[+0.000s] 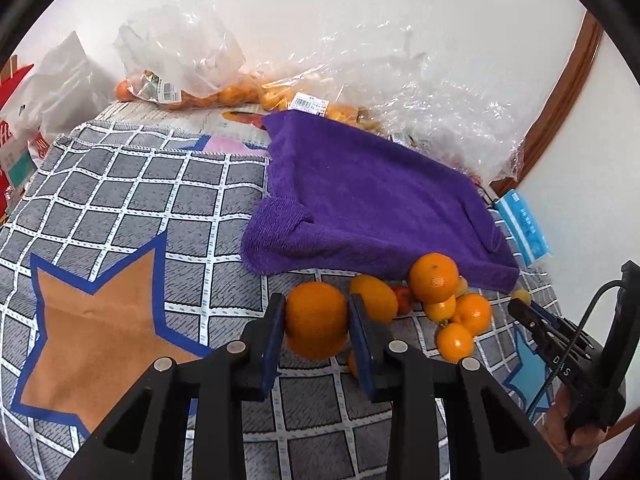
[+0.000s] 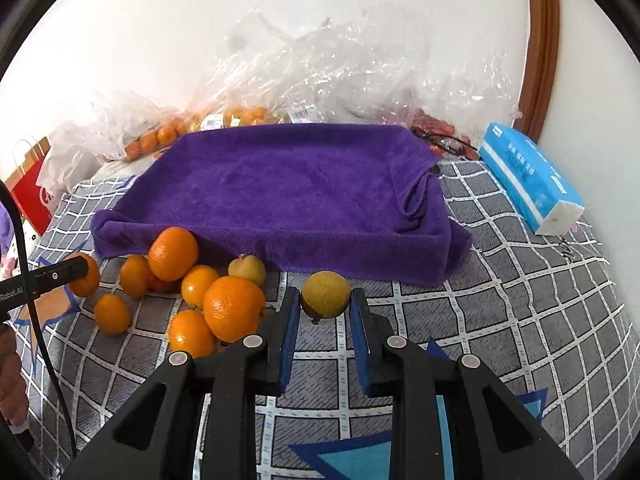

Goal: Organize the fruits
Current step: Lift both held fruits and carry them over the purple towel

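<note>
My left gripper (image 1: 316,312) is shut on a large orange (image 1: 316,320), both pads pressed against its sides; it also shows at the left edge of the right wrist view (image 2: 85,276). Several loose oranges (image 1: 434,282) and small yellow and red fruits lie in a pile (image 2: 232,306) in front of a purple towel (image 2: 288,196). My right gripper (image 2: 325,300) is open around a yellow-green fruit (image 2: 325,294) on the blanket, with small gaps on both sides. The right gripper also shows in the left wrist view (image 1: 524,312).
The towel covers a raised tray-like shape on a grey checked blanket (image 1: 120,200). Clear plastic bags of oranges (image 1: 188,92) line the wall behind. A blue tissue pack (image 2: 532,180) lies at the right. A red paper bag (image 2: 30,188) stands at the left.
</note>
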Tool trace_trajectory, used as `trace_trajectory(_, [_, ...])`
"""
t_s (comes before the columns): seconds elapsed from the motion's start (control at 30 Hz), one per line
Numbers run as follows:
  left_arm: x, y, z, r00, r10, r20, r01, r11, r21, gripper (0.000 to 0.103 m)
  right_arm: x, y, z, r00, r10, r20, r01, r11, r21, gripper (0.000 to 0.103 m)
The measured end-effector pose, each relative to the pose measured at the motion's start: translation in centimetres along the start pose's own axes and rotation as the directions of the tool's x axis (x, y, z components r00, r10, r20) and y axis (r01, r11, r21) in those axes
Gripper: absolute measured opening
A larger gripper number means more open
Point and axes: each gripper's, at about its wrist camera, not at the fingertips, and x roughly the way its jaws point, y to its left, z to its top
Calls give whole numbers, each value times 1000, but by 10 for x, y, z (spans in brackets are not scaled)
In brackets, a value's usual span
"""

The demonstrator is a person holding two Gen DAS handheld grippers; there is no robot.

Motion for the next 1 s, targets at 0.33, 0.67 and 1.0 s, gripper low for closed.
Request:
trace_trajectory(0.33, [-15, -10, 8, 1000, -19, 25, 18, 1000, 21, 30, -16, 9, 7, 999, 3, 39, -3, 1000, -6, 25])
trace_trajectory(0.67, [-11, -30, 48, 996, -32, 84, 30, 999, 23, 30, -17, 5, 40, 994, 2, 110, -2, 1000, -4, 25])
trace_trajectory(1.0, [21, -52, 78, 994, -67, 90, 65, 998, 19, 30, 8, -3, 74, 991, 13, 134, -17, 999, 30, 25])
